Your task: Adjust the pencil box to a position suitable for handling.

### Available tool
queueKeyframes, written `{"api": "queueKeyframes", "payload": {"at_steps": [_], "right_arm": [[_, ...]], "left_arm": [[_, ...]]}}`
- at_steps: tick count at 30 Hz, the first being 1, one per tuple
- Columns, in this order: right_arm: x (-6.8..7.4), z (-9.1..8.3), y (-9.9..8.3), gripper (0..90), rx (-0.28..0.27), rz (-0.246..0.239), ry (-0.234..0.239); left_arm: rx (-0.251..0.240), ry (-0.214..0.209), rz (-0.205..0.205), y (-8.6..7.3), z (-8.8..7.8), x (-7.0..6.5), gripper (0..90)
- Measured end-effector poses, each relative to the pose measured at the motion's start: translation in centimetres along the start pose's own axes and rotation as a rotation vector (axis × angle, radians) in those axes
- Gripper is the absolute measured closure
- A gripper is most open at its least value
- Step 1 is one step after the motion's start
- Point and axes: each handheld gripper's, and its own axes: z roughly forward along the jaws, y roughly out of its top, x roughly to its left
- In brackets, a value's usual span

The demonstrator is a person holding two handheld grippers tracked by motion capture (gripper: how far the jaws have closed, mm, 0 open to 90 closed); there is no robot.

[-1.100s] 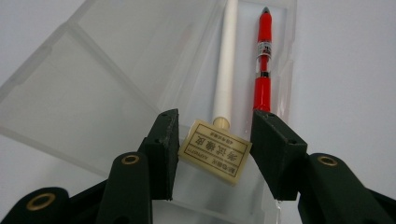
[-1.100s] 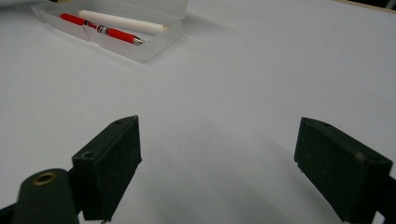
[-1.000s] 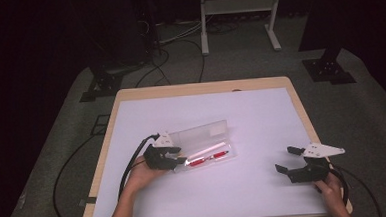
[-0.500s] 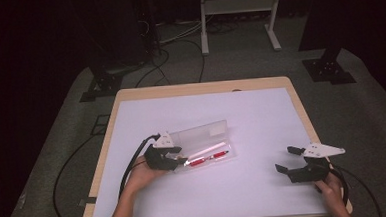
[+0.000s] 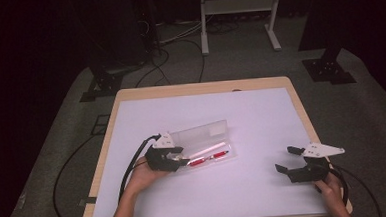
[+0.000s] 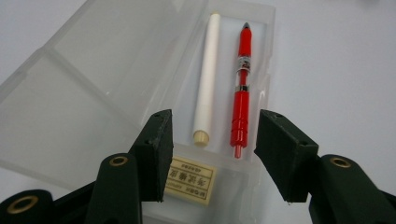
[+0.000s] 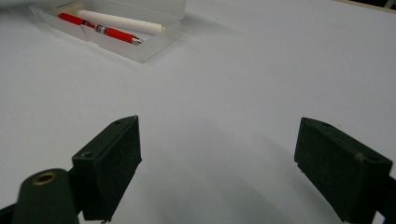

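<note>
Red pen [image 6: 241,100] lying in the open clear case [image 5: 203,147] on the worktop [image 5: 261,115], long axis running straight away from the left gripper [image 6: 212,154]. Fingers just been opening, straddling its near end without touching. Right gripper [image 7: 217,163] wide, empty, well apart.

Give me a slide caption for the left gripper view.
Left gripper, jaws just opening, over an open clear case holding a red pen and white stick.

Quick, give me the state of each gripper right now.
Left gripper: open, jaws just been opening, over the end of the clear case by the red pen and white stick; holding nothing.
Right gripper: open wide, empty, above the table.
</note>
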Motion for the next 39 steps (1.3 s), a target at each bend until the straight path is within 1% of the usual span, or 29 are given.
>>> {"api": "queueKeyframes", "payload": {"at_steps": [3,6,9,12,13,17,22,26,34,39], "right_arm": [[0.0,0.0,0.0,13.8,0.003,0.002,-0.001],[0.0,0.0,0.0,13.8,0.002,0.001,-0.003],[0.0,0.0,0.0,13.8,0.002,0.001,-0.004],[0.0,0.1,0.0,13.8,0.003,0.0,-0.005],[0.0,0.1,0.0,13.8,0.003,-0.003,-0.006],[0.0,0.1,0.0,13.8,0.003,0.001,-0.006],[0.0,0.1,0.0,13.8,0.007,0.001,-0.008],[0.1,0.1,0.0,13.8,0.008,-0.001,-0.01],[0.1,0.1,0.0,13.8,0.008,-0.001,-0.013],[0.1,0.1,0.0,13.8,0.008,-0.001,-0.013]], "left_arm": [[-0.001,-0.002,0.011,0.1,-0.2,-0.2,44.9],[-0.007,-0.009,0.001,0.2,-0.4,-0.5,44.2],[-0.013,-0.009,0.008,0.3,-0.6,-0.8,43.2],[-0.023,-0.019,0.006,0.4,-0.7,-1.1,42.2],[-0.023,-0.011,0.01,0.3,-0.7,-1.2,41.7],[-0.021,-0.007,0.008,0.1,-0.9,-1.3,40.5],[-0.03,-0.003,0.003,-0.3,-1.3,-1.5,39.5],[-0.041,0.001,-0.012,-0.6,-1.6,-1.6,39.0],[-0.042,0.01,-0.015,-1.2,-2.1,-1.8,37.5],[-0.052,0.02,-0.018,-1.6,-2.7,-2.0,37.0]]}}
